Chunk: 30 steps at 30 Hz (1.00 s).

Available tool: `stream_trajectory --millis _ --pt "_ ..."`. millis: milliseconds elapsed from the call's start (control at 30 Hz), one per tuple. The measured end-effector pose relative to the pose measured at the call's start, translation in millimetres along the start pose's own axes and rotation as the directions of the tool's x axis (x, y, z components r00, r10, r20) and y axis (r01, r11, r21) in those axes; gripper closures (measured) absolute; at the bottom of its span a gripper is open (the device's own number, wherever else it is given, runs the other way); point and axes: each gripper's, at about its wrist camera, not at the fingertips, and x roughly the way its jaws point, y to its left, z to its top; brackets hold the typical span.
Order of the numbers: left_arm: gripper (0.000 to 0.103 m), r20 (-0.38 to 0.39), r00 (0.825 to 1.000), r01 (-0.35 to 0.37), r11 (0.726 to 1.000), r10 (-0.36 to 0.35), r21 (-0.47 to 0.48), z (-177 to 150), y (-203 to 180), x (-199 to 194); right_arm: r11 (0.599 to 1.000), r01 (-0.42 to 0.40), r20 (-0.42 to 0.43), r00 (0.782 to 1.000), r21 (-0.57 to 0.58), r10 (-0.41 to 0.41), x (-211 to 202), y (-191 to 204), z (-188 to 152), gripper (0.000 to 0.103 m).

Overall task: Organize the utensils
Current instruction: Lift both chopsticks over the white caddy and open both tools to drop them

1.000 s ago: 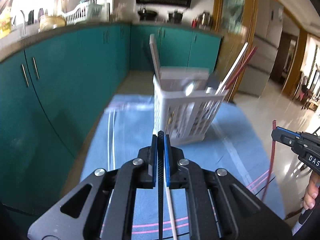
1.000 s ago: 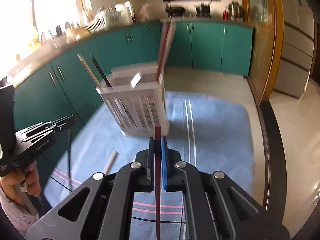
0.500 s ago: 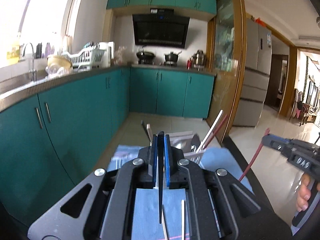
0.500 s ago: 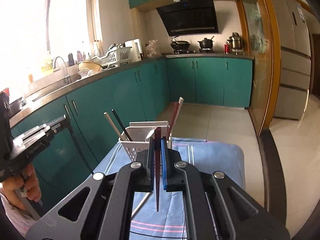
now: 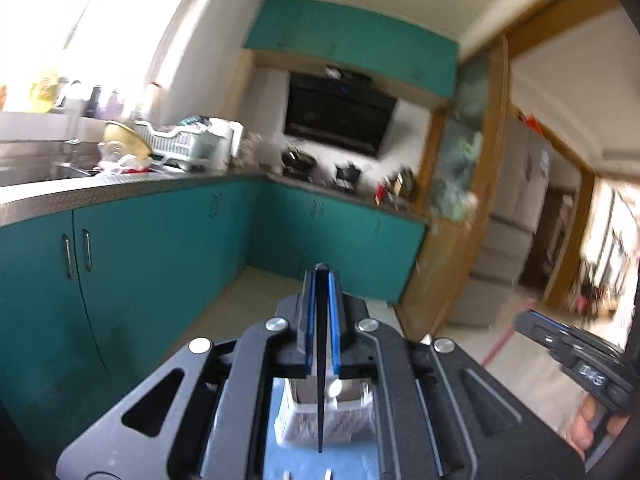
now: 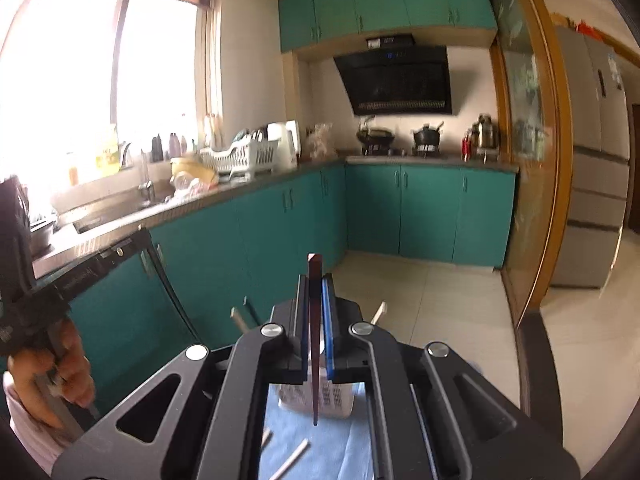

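Left wrist view: the left gripper has its two blue-edged fingers pressed narrow against a black chopstick. The stick's long axis runs along the fingers; its blunt end reaches just past the fingertips toward the teal cabinets, and its tapered tip points back and down, over the white slotted utensil basket. The basket stands on a blue cloth, seen only through the gap in the gripper frame, so which edge of the cloth it is near cannot be told. At the right edge of this view the right gripper appears from the side, blurred, with a reddish stick slanting down from it.

In the right wrist view the right gripper is likewise clamped close, on a dark red chopstick. This stick too lies along the fingers, its square blunt end standing above the tips and its thin point aimed down toward the basket below. Two pale chopsticks lie loose and slanted on the cloth nearer the camera than the basket, and the ends of other sticks rise from the basket on both sides of the fingers. The left hand grips its tool at the left edge.
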Motion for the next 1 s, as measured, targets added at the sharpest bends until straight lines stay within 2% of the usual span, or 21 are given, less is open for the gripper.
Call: stream_trajectory --millis 167,267,367,467,800,1000 --pt "0.097 0.068 0.994 -0.072 0.989 0.081 -0.129 -7 19 32 0.999 0.036 0.095 0.995 0.015 -0.037 10 0 13 0.096" --pt "0.097 0.088 0.992 -0.067 0.977 0.087 -0.204 -12 32 40 0.998 0.047 0.117 0.992 0.037 -0.051 22 -5 14 0.096" --pt "0.097 0.115 0.988 -0.073 0.971 0.101 -0.229 -10 38 44 0.996 0.059 0.131 0.989 0.066 -0.067 33 -13 14 0.096" --pt "0.097 0.121 0.985 -0.093 0.970 0.122 -0.224 -10 40 53 0.994 0.079 0.130 0.988 0.079 -0.089 48 -18 9 0.096" --pt "0.097 0.040 0.990 -0.127 0.981 0.135 -0.146 -36 34 98 0.991 0.105 0.031 0.994 0.078 -0.108 111 -19 -29 0.096" --pt "0.096 -0.044 0.995 -0.092 0.995 0.090 -0.049 -53 24 118 0.992 0.105 -0.035 0.994 0.073 -0.103 132 -20 -45 0.094"
